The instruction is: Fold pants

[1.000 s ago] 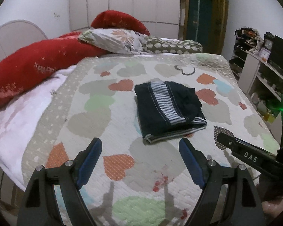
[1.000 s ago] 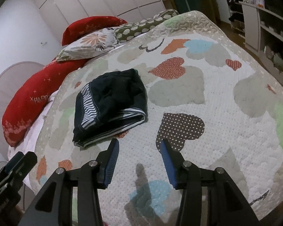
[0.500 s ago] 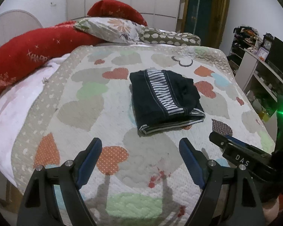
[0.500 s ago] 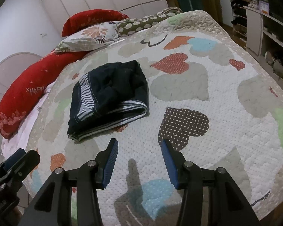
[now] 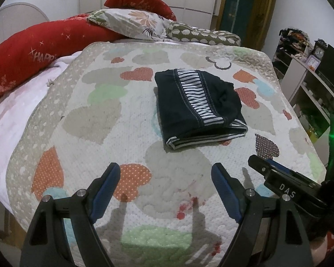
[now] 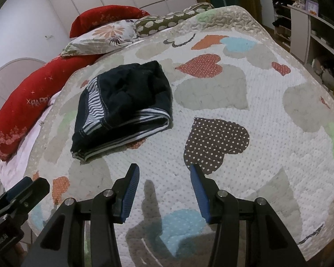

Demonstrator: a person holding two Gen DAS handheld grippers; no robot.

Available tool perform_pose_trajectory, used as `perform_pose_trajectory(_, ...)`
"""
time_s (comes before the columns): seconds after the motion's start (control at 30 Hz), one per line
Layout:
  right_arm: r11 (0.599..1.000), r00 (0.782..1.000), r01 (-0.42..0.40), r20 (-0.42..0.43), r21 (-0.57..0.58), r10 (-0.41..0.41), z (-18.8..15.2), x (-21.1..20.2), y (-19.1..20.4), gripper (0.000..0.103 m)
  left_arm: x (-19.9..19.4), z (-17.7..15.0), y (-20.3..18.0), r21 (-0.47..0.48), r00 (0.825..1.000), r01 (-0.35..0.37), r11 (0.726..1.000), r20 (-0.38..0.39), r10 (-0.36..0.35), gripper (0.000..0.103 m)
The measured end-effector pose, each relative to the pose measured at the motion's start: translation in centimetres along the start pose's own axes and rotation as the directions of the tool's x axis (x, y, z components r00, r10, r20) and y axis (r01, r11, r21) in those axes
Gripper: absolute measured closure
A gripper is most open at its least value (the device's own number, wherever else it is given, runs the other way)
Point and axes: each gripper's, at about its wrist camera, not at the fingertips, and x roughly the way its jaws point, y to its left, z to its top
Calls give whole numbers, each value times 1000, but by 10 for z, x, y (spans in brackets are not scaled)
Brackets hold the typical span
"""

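Observation:
The dark navy pants point(image 5: 196, 109) with a striped band lie folded into a compact bundle on the heart-patterned quilt point(image 5: 100, 120). They also show in the right wrist view point(image 6: 124, 106). My left gripper point(image 5: 164, 175) is open and empty, held above the quilt well short of the pants. My right gripper point(image 6: 163, 173) is open and empty, near the front of the bed, to the right of the pants. The right gripper's body point(image 5: 287, 189) shows at the lower right of the left wrist view. The left gripper's body point(image 6: 15, 198) shows at the lower left of the right wrist view.
Red bolsters point(image 5: 33, 49), a floral pillow point(image 5: 133, 24) and a spotted pillow point(image 5: 202, 35) lie at the head of the bed. A pink sheet point(image 5: 11, 102) lies at the left. Shelves point(image 5: 311, 84) stand to the right of the bed.
Both grippers have drawn back slightly and tilted; the pants sit a little farther off and more central in the views. The pants have not moved. Both grippers stay open.

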Motion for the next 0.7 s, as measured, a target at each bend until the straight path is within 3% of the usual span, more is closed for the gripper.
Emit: perform_pose_trajectory(0.7, 1000, 1000, 12, -7, -8, -12, 2, 8, -7, 49, 24, -1, 14, -37, 998, -26, 999, -64, 24, 20)
